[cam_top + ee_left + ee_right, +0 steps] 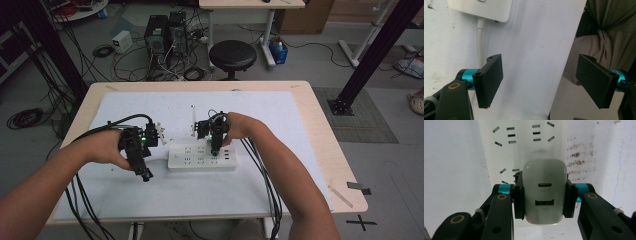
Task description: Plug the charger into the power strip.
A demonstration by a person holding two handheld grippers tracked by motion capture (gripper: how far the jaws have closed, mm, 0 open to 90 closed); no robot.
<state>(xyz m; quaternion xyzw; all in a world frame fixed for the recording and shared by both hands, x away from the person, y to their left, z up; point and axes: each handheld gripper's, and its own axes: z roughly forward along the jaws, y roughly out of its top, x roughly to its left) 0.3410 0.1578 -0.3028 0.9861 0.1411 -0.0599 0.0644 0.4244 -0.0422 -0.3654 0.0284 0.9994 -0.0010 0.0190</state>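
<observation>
The white charger (545, 192), a rounded block with two ports on its near face, sits clamped between the two black jaws of the right gripper (545, 195), one pad against each of its sides. It hangs just over the white power strip (524, 147), at the strip's right end as the high view shows it; whether its prongs already touch the sockets is hidden behind its own body. In the high view the right gripper (215, 145) points down onto the power strip (200, 159), which lies lengthwise near the middle of the table.

The left gripper (540, 82) stands just beside the strip's left end with its jaws spread wide and nothing between them; beyond them the strip's white cord (480, 42) runs out from the strip's corner. In the high view the left gripper (142, 150) is tilted toward the near edge.

A white mat (280, 120), stained in spots, covers most of the pale wooden table (320, 130). Beyond the table stand a black round stool (232, 55), computer cases (165, 32) amid loose cables on the grey floor, and a second table (250, 4)
</observation>
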